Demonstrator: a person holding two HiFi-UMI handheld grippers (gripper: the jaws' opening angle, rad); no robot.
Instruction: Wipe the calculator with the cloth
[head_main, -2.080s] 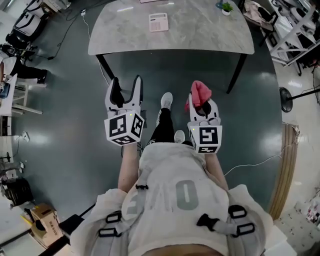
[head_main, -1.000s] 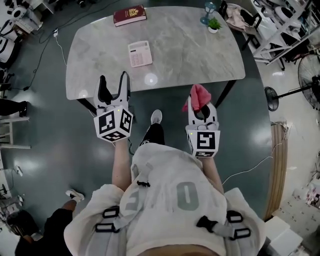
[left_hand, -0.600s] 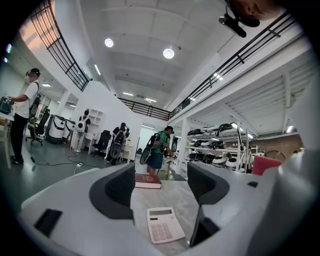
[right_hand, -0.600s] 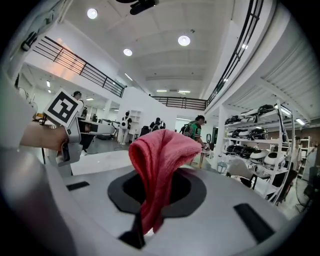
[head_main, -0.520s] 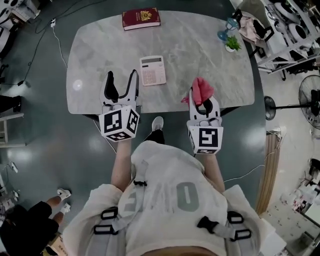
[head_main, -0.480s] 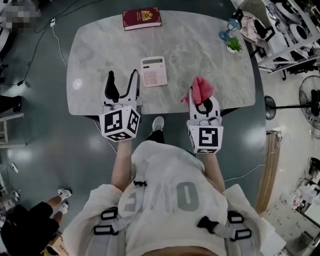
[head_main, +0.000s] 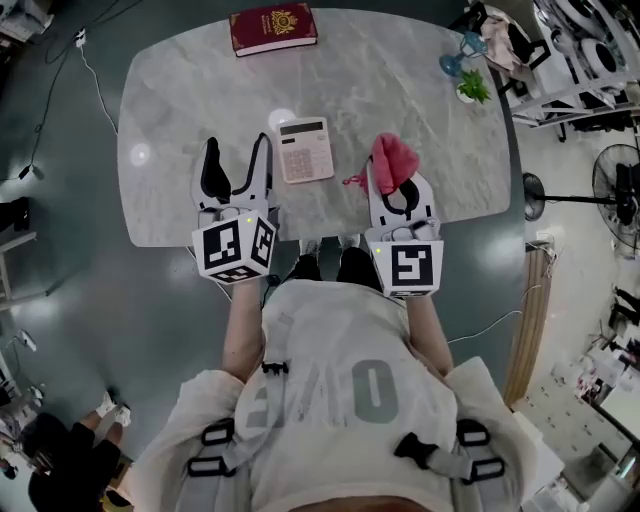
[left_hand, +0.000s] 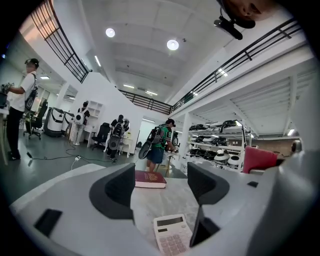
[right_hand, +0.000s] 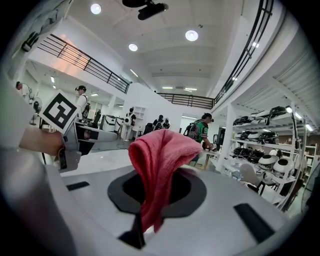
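Note:
A pale pink calculator (head_main: 306, 149) lies flat on the grey marble table (head_main: 400, 90), between my two grippers. My left gripper (head_main: 234, 163) hovers over the table's near edge just left of it, jaws open with nothing between them. In the left gripper view the calculator (left_hand: 173, 235) shows low between the spread jaws of the left gripper (left_hand: 160, 187). My right gripper (head_main: 394, 178) is shut on a pink cloth (head_main: 393, 160), just right of the calculator. In the right gripper view the cloth (right_hand: 157, 167) bunches up from the shut jaws.
A dark red book (head_main: 272, 27) lies at the table's far edge; the same red book (left_hand: 150, 179) shows ahead in the left gripper view. A small potted plant (head_main: 470, 89) and a blue glass (head_main: 455, 57) stand at the far right. People stand in the room beyond.
Both grippers have come forward from over the floor to over the table's near edge. They now flank the calculator. The cloth stays held; the left jaws stay open.

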